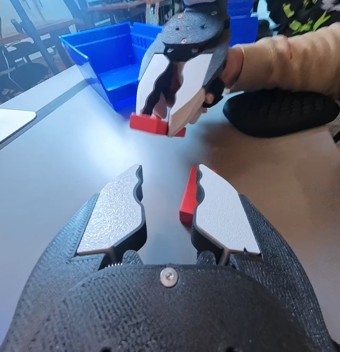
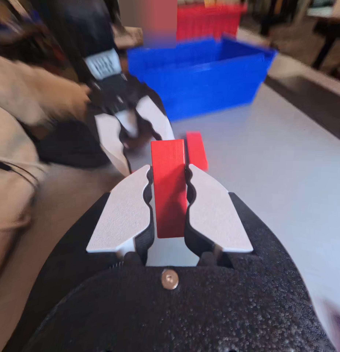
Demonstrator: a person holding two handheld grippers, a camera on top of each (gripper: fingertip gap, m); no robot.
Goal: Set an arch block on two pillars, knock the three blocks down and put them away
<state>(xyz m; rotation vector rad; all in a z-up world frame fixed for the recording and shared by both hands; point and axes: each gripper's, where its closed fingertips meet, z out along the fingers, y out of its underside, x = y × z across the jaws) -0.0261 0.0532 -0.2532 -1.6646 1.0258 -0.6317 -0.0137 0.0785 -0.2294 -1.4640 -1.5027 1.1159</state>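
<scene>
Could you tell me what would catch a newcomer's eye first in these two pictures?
Probably the red block clamped in the right gripper, held above the grey table. Next, the blue bin standing behind it, and a second red block lying beside the open left gripper.

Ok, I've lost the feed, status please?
Right gripper shut on a red block, off the table. Left gripper open, empty, second red block lying beside it. Blue bin ahead, nothing in the way.
</scene>
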